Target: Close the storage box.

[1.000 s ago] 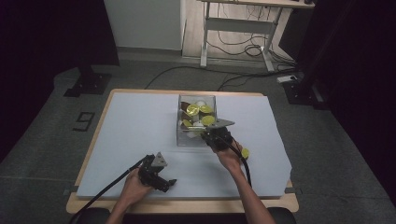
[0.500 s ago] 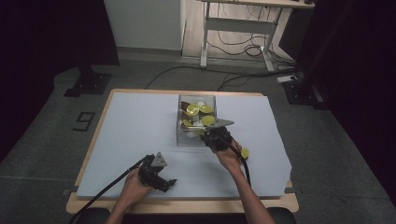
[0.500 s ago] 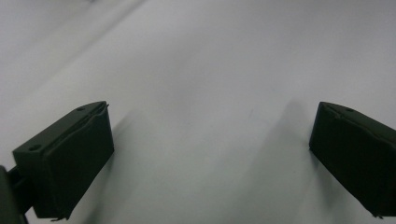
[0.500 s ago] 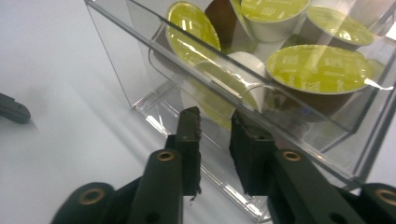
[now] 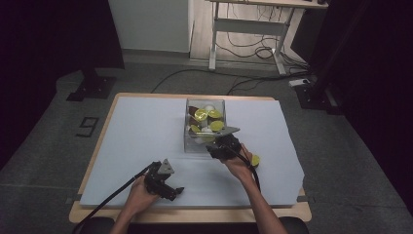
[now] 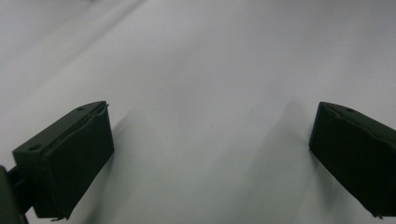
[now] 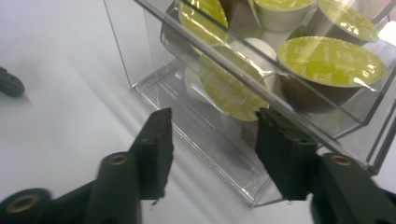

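Note:
A clear plastic box point(image 5: 192, 141) stands mid-table and holds several coffee capsules point(image 5: 201, 114) with yellow-green lids. My right gripper point(image 5: 216, 147) is at the box's near wall, low by its base. In the right gripper view the right gripper point(image 7: 217, 156) is open, its jaws straddling the box point(image 7: 135, 42) at its bottom edge, with a capsule point(image 7: 331, 60) behind the wall. One loose yellow capsule point(image 5: 255, 160) lies on the sheet beside my right hand. My left gripper point(image 5: 173, 190) rests near the front edge, and in its own view the left gripper point(image 6: 210, 154) is open over bare white sheet.
A white sheet point(image 5: 136, 136) covers the wooden table point(image 5: 97, 214). Beyond the table are a desk frame point(image 5: 243, 34) and floor cables point(image 5: 253, 53). My left gripper point(image 7: 9, 84) shows far off at the left edge of the right gripper view.

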Demonstrator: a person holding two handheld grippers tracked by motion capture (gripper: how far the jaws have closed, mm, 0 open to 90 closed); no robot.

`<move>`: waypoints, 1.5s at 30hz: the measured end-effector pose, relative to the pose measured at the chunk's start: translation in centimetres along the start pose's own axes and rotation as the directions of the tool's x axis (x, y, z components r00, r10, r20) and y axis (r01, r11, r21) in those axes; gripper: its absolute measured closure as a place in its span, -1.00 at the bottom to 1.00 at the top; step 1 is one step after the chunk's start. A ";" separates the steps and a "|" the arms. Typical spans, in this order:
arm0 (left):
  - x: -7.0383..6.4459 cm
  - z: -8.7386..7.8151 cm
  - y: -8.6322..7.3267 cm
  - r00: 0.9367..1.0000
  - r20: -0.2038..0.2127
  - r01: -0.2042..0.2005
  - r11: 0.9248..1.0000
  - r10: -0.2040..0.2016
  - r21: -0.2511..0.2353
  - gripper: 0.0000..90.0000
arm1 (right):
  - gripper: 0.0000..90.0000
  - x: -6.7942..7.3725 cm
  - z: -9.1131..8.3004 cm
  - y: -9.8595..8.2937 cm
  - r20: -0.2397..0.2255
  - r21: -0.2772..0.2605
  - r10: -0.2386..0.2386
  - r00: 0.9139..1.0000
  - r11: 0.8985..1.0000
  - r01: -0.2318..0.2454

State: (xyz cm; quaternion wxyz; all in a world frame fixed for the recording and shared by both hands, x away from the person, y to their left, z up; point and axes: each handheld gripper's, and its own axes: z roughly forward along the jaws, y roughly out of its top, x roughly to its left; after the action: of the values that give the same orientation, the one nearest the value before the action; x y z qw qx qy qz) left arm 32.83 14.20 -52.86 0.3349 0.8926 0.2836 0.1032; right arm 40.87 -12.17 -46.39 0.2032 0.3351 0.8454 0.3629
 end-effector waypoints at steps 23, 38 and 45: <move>0.0 0.0 0.0 1.000 0.001 0.001 1.000 -0.001 0.000 -1.00 | -0.38 0.0 -3.6 -1.0 -0.034 0.002 -0.026 0.999 1.000 0.026; 0.0 0.0 0.0 1.000 0.002 0.002 1.000 -0.002 -0.001 -1.00 | -0.57 -1.4 -5.5 -3.0 -0.014 0.013 -0.008 1.000 1.000 0.008; 0.0 0.0 0.0 1.000 0.002 0.000 1.000 0.000 0.001 -1.00 | -0.62 -2.0 -6.2 -3.7 0.002 0.020 0.004 1.000 1.000 -0.004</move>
State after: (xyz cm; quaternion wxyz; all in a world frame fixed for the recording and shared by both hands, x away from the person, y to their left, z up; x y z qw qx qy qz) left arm 32.85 14.23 -52.86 0.3345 0.8930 0.2832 0.1024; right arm 37.07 -18.42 -44.92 0.2000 0.3392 0.8481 0.3545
